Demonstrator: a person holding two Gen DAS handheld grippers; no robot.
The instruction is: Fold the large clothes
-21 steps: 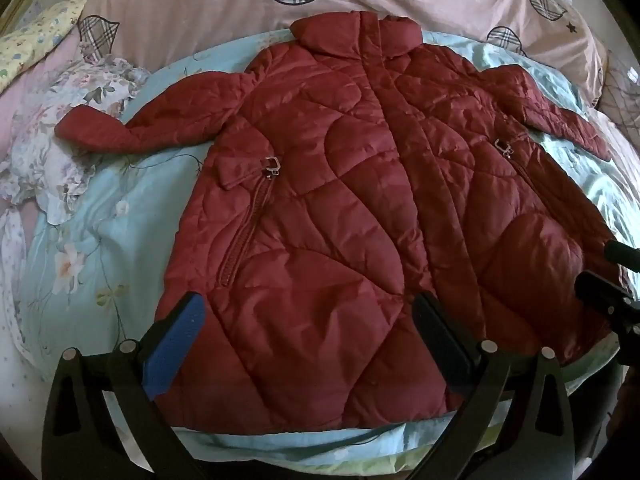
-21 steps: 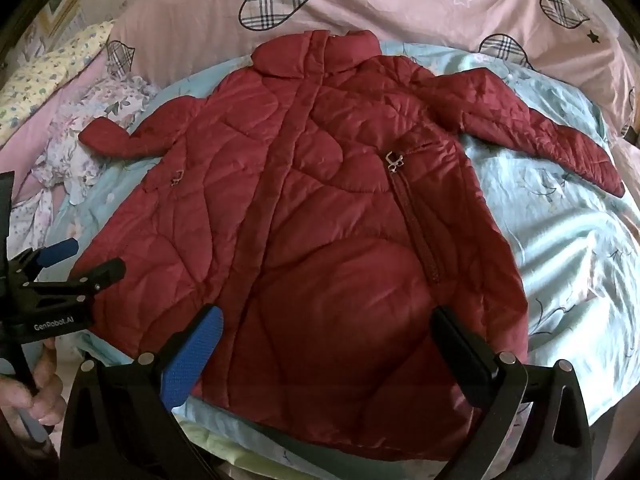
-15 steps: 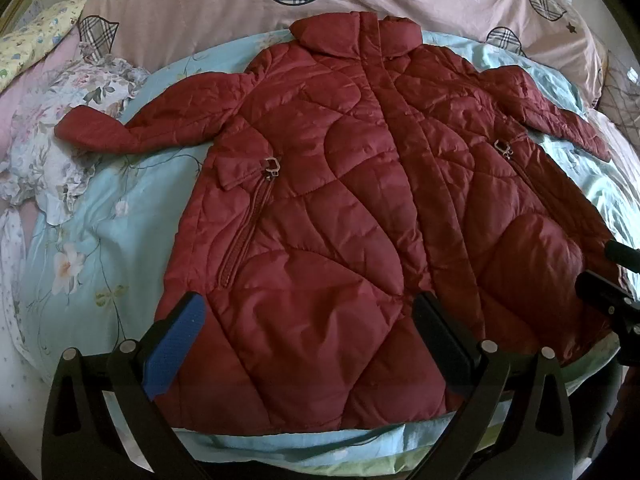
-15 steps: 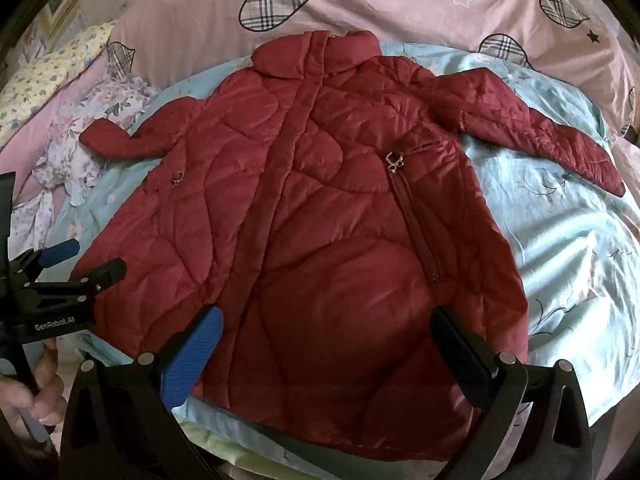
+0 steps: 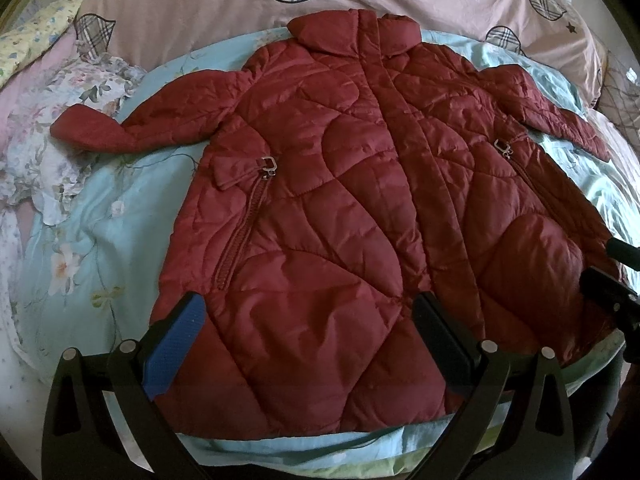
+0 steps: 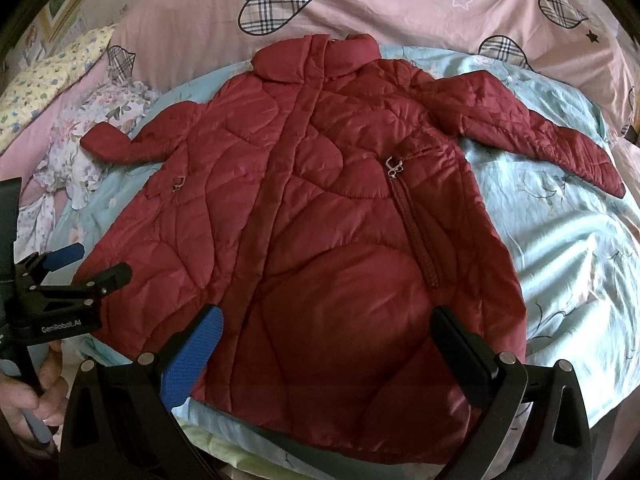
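A dark red quilted coat (image 5: 344, 208) lies flat and face up on the bed, collar at the far side, both sleeves spread out. It also shows in the right wrist view (image 6: 320, 216). My left gripper (image 5: 308, 328) is open and empty, hovering over the coat's hem on its left half. My right gripper (image 6: 326, 340) is open and empty over the hem on the right half. The left gripper (image 6: 76, 264) also shows at the left edge of the right wrist view, held by a hand.
The coat rests on a light blue floral sheet (image 5: 92, 240). A pink quilt with plaid hearts (image 5: 200, 12) lies behind it. A floral garment (image 5: 52, 136) is bunched at the left, under the sleeve's cuff. The bed's near edge runs just below the hem.
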